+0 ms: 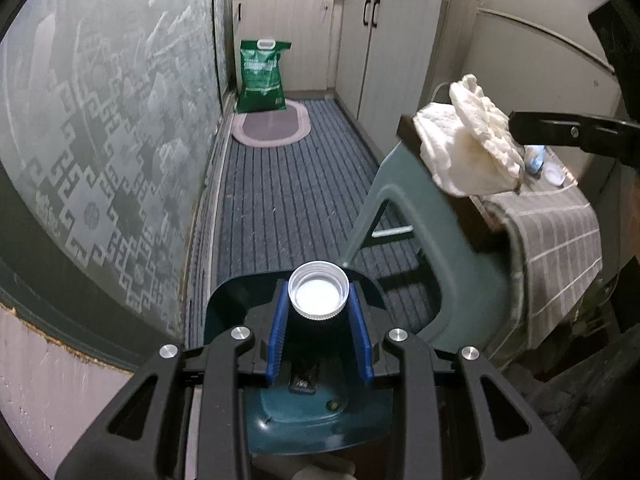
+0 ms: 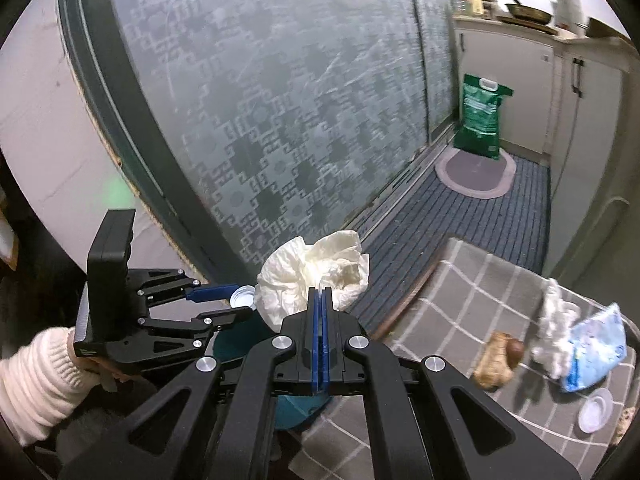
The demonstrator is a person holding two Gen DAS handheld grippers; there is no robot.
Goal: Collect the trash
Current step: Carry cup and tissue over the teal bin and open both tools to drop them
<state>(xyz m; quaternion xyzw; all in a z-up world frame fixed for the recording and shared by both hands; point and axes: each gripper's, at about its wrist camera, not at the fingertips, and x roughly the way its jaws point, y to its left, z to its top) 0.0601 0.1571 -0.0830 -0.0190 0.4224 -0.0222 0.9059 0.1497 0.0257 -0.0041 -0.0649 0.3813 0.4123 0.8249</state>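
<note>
Left gripper (image 1: 319,312) pinches a white bottle cap (image 1: 319,294) between its blue pads, poised over the teal bin (image 1: 460,280) by the table. Right gripper (image 2: 319,300) is clamped tight on a crumpled white tissue (image 2: 312,268), carried just beside the left one, apparently toward the same bin.

Risks: both tools crowd one opening, so jaws could knock together and jar the cap loose; the tissue is held by a thin fold and may slip out onto the striped floor mat (image 1: 288,184).

More trash waits on the checked tablecloth (image 2: 460,300): blue wrapper (image 2: 596,348), another tissue wad (image 2: 554,328), a small lid (image 2: 596,410). Frosted glass door (image 2: 280,100) hems in one side; open floor runs ahead.
</note>
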